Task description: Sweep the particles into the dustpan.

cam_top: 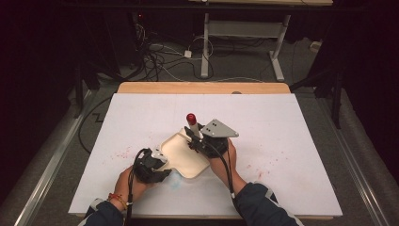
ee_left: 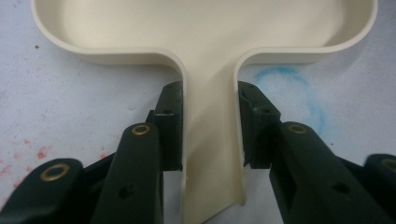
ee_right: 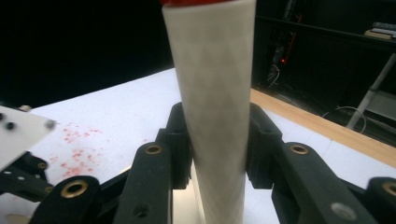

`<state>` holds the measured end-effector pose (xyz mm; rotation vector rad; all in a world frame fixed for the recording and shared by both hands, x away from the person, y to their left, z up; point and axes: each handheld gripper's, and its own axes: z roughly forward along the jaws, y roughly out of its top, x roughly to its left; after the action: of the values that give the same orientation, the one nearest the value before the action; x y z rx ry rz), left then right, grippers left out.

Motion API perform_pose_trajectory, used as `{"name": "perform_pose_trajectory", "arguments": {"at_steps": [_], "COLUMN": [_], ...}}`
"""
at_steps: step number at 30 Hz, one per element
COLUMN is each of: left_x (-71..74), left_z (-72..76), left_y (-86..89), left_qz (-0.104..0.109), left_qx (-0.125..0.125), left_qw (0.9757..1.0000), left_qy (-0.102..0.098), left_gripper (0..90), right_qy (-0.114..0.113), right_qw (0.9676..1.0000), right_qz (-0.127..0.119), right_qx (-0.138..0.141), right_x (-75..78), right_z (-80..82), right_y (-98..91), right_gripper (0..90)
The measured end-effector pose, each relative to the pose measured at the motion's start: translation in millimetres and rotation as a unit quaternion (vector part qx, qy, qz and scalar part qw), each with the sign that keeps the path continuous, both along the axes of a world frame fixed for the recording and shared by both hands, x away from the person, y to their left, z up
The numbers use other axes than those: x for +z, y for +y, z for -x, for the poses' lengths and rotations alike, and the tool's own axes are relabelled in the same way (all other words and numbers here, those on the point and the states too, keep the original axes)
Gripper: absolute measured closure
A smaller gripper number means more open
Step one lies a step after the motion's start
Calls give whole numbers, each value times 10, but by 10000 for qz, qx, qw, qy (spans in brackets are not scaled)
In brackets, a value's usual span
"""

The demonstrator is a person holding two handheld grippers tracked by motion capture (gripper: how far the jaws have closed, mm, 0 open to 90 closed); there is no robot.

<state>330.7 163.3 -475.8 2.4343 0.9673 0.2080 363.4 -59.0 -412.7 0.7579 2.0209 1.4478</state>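
A cream, shovel-shaped tray [cam_top: 181,157] lies on the white table near the front, its handle pointing toward the person. My left gripper [cam_top: 161,160] is shut on that handle [ee_left: 210,140], one black pad on each side, as the left gripper [ee_left: 210,126] view shows. Over the tray's far corner a white tube [cam_top: 193,128] with a red cap [cam_top: 191,117] stands upright. My right gripper [cam_top: 195,136] is shut on the tube [ee_right: 215,107], and the right gripper [ee_right: 217,140] grips it below the middle. The tube's lower end is hidden.
White paper [cam_top: 282,141] covers the table, with red specks [cam_top: 121,153] at the left and a blue smudge [ee_left: 289,79] beside the tray handle. A bare wooden strip [cam_top: 202,87] runs along the far edge. Cables and desk legs [cam_top: 205,52] lie on the floor beyond.
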Motion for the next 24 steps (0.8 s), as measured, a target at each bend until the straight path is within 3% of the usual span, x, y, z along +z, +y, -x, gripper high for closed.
{"name": "perform_pose_trajectory", "arguments": {"at_steps": [24], "left_x": [6], "left_z": [-15], "left_y": [-43], "left_qz": [-32], "left_qx": [-48], "left_qw": [9999], "left_qy": [-88], "left_gripper": [631], "right_qy": [-134], "right_qw": [9989], "right_qz": [-98], "right_qx": [441], "right_x": [48], "right_z": [137], "right_y": [78], "right_gripper": [699]}}
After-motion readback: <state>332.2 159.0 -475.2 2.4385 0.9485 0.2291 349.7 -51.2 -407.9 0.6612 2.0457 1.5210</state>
